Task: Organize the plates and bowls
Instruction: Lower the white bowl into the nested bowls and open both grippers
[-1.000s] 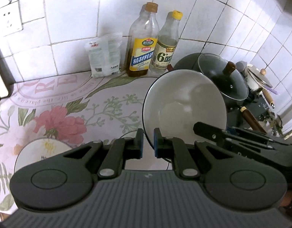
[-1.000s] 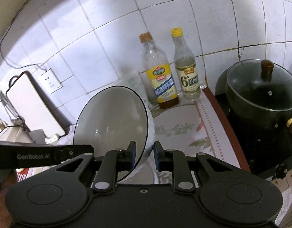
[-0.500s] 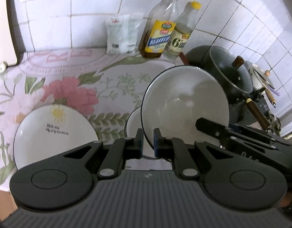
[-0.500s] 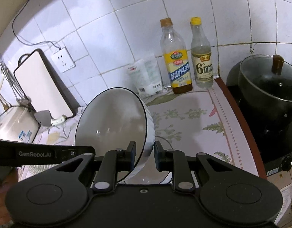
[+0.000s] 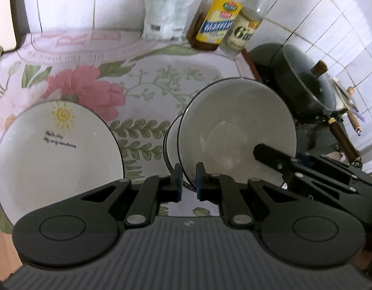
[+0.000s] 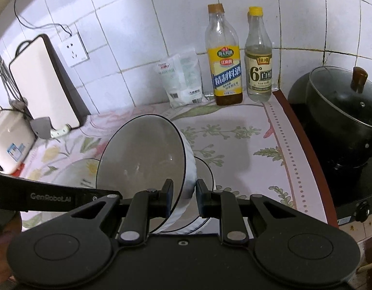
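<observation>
A white bowl with a dark rim [image 5: 236,130] hangs tilted over the counter, pinched at its rim by both grippers. My left gripper [image 5: 188,184] is shut on its near rim; my right gripper [image 6: 181,198] is shut on the same bowl [image 6: 142,159] from the other side. Just beneath it sits a second white bowl [image 5: 170,140] on the floral cloth, also in the right wrist view [image 6: 205,176]. A white plate with a sun drawing [image 5: 55,149] lies to the left on the cloth.
Two bottles [image 6: 224,67] [image 6: 258,60] and a white packet [image 6: 182,79] stand against the tiled wall. A black lidded pot [image 6: 343,118] sits on the stove to the right. A cutting board [image 6: 43,82] leans at the left, by a white appliance [image 6: 9,142].
Both grippers have lowered the held bowl toward the counter, down over the second bowl. The plate has come fully into the left wrist view.
</observation>
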Tool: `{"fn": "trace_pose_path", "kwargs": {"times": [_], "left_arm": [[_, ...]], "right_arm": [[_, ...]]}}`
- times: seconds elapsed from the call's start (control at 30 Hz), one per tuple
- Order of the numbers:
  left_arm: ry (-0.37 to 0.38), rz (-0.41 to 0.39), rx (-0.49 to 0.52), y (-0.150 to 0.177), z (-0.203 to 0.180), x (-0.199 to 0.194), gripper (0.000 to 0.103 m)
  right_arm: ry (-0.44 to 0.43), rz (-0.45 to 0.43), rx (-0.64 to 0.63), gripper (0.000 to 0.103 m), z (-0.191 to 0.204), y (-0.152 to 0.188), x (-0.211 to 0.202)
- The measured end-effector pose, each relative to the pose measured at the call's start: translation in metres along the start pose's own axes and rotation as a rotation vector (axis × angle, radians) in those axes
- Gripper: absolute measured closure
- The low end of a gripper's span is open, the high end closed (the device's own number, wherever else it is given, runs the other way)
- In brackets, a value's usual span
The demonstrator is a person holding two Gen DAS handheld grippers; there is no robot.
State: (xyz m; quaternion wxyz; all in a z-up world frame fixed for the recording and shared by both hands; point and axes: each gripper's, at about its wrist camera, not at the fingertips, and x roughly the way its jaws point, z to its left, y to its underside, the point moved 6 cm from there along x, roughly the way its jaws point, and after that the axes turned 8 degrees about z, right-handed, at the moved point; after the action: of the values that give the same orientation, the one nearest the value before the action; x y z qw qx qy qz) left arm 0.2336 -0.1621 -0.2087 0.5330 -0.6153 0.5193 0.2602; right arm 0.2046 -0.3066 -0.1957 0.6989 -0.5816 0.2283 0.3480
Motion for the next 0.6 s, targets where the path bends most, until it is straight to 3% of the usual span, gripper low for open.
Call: {"fn": "trace_pose_path", "kwargs": {"times": [0.3, 0.6], "left_arm": [[-0.018, 0.038, -0.041, -0.007, 0.008, 0.029, 0.093], [-0.017, 0.051, -0.05, -0.014, 0.008, 0.039, 0.092]], "right_arm": [[0.066, 0.028, -0.038, 0.079, -0.001, 0.003, 0.026], [0.143, 0.031, -0.159, 0.079, 0.004, -0.005, 0.035]]}}
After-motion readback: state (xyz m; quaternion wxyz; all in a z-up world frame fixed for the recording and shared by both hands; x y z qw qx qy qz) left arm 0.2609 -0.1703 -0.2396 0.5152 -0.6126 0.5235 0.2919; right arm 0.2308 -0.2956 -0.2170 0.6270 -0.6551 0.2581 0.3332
